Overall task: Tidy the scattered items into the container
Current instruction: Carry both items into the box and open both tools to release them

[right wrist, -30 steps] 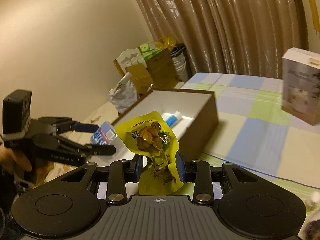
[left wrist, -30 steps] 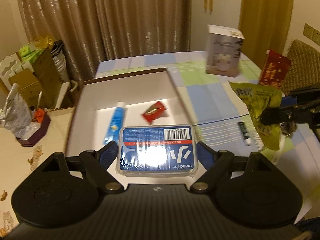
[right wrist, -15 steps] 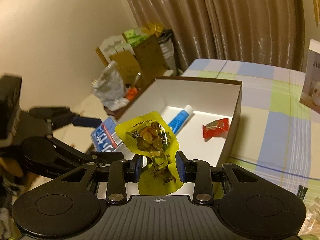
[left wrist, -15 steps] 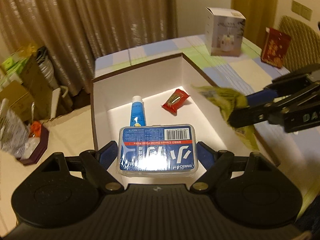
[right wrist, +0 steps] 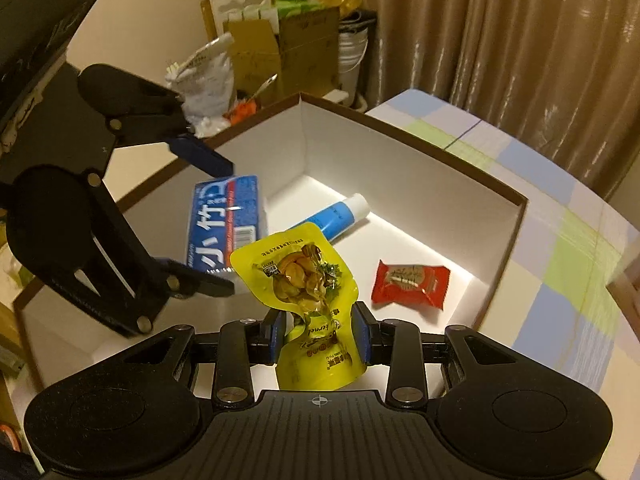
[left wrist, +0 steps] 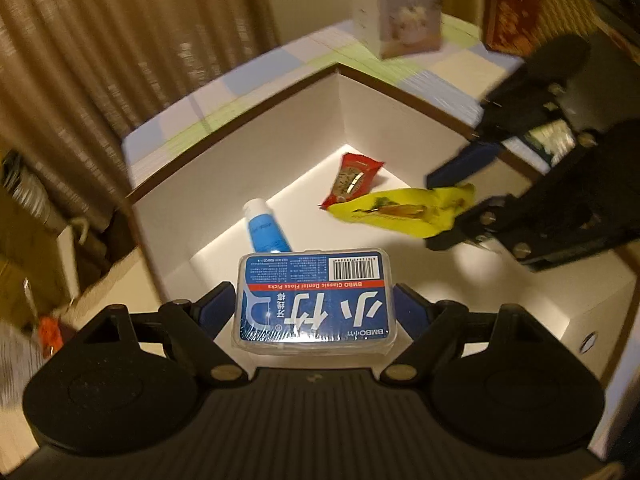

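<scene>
**Both claws loaded, poised over the open box**

The left claw (left wrist: 314, 306) stands wide, its blue pads pressed against the short ends of a floss pick box (left wrist: 315, 300) (blue label, clear plastic case), which it carries flat above the near part of the container (left wrist: 404, 116). The right claw (right wrist: 319, 336) is pinched much narrower, clamped on the lower half of a yellow snack pouch (right wrist: 306, 280); the pouch stands up from the pads, creased where they squeeze it. In the left wrist view that pouch hangs over the container floor, its tip just beside the red candy wrapper (left wrist: 352, 176).

Inside the container, a white-walled cardboard box with brown rim, lie a blue tube (right wrist: 340, 216) with a white cap and the red wrapper, apart from each other on the white floor. Bare floor shows on the near side of both. The two claws hang close together over the box; whether either load touches the floor is hard to tell through the blur.

Beyond the far rim the checked bench (right wrist: 560, 216) carries a white carton (left wrist: 400, 12) and a red packet (left wrist: 512, 16).
</scene>
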{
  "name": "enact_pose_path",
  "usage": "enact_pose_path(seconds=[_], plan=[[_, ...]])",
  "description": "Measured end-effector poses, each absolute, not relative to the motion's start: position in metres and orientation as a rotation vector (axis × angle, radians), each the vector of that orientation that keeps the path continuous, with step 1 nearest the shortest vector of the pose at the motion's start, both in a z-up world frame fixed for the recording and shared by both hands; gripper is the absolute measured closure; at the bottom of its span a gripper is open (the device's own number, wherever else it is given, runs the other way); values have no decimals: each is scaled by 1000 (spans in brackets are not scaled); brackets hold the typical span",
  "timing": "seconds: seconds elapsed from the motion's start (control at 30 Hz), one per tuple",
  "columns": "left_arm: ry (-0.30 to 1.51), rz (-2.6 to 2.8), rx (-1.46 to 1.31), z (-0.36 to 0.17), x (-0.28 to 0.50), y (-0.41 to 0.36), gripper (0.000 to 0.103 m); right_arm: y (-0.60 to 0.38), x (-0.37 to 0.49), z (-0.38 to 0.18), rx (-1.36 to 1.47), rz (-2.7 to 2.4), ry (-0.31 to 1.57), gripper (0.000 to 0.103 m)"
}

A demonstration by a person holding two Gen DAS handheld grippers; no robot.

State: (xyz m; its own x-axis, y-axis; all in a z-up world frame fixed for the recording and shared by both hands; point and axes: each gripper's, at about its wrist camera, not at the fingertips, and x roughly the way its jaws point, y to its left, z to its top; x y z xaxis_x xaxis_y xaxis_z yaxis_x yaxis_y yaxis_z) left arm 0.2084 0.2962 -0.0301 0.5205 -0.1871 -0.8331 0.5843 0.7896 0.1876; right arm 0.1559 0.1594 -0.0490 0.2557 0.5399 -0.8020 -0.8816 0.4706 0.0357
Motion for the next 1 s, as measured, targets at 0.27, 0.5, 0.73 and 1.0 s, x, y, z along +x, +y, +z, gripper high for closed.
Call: enact_pose_path(seconds=[0.27, 0.5, 0.73, 1.0], plan=[[953, -554, 537, -56, 244, 287, 21, 177, 179, -72, -554, 993, 878, 65], [967, -568, 542, -70, 262, 284, 21, 183, 183, -85, -597, 985, 864, 65], [984, -549, 582, -79, 273, 278, 20, 193, 187, -95, -641, 1005, 821, 40], [974, -531, 626, -74, 268, 281, 13, 182, 185, -87, -595, 1042, 798, 18]])
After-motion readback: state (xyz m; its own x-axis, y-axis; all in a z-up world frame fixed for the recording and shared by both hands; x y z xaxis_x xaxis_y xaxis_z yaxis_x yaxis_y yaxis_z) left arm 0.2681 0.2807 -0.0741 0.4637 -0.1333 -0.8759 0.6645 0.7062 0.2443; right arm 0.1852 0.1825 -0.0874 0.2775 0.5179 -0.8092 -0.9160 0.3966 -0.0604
